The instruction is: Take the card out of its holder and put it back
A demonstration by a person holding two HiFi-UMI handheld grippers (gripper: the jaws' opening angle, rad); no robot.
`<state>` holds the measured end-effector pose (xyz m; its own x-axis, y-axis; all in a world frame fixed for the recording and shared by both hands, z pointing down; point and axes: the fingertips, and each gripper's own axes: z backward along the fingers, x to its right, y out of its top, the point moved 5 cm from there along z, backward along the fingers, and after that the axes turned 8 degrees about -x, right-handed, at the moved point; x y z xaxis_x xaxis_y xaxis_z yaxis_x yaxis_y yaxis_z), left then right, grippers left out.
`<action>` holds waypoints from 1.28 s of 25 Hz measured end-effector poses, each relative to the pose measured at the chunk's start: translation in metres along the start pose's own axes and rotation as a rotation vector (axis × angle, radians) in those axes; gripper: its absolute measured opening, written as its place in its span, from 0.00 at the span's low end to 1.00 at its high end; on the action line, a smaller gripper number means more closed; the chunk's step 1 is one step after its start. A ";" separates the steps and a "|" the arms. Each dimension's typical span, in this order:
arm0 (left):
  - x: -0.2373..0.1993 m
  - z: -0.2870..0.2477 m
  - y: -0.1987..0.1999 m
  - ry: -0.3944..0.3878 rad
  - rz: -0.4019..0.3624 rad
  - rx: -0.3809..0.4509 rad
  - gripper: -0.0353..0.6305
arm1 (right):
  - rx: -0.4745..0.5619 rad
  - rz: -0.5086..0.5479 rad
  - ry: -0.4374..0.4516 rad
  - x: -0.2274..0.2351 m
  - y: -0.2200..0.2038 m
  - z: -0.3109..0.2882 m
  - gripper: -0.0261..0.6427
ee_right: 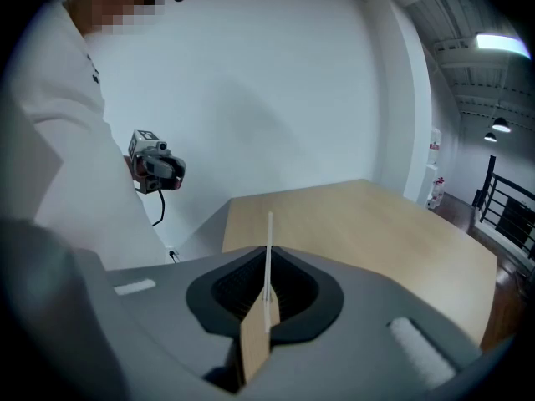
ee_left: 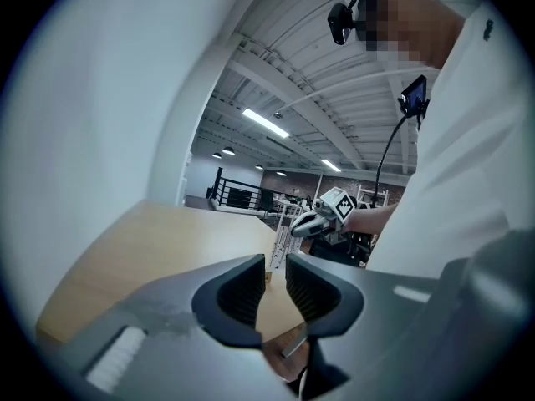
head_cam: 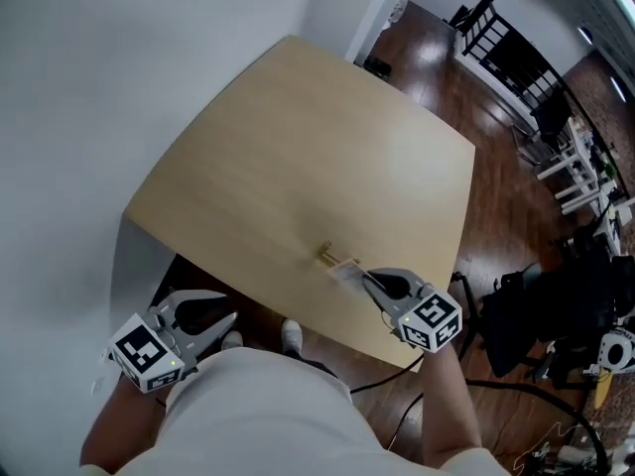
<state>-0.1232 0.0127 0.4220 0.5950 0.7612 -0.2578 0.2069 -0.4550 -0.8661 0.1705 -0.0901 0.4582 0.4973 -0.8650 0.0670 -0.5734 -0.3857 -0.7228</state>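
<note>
Pinching the card point(ee_right: 268, 232) edge-on between closed fingers is the right gripper point(ee_right: 267, 267); the left gripper point(ee_left: 276, 267) fingers stand slightly apart, empty.

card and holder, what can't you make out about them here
- Print on the card: the right gripper view shows it edge-on only, and in the head view it is too small.
- Whether the card sits in the holder: the joint is too small in the head view, and in the left gripper view the left gripper partly covers the base.
</note>
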 end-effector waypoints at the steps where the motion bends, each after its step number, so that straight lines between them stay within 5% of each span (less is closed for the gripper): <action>1: 0.001 -0.002 0.001 0.013 0.008 0.001 0.18 | -0.003 0.004 0.005 0.008 0.000 -0.002 0.07; 18: 0.015 -0.022 0.007 0.181 0.103 0.014 0.18 | -0.049 0.084 0.098 0.076 0.004 -0.049 0.07; 32: 0.024 -0.024 0.006 0.216 0.127 0.010 0.18 | -0.065 0.077 0.112 0.083 -0.005 -0.060 0.07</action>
<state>-0.0892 0.0171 0.4211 0.7681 0.5813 -0.2685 0.1126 -0.5354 -0.8371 0.1757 -0.1794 0.5090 0.3767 -0.9218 0.0915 -0.6500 -0.3334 -0.6829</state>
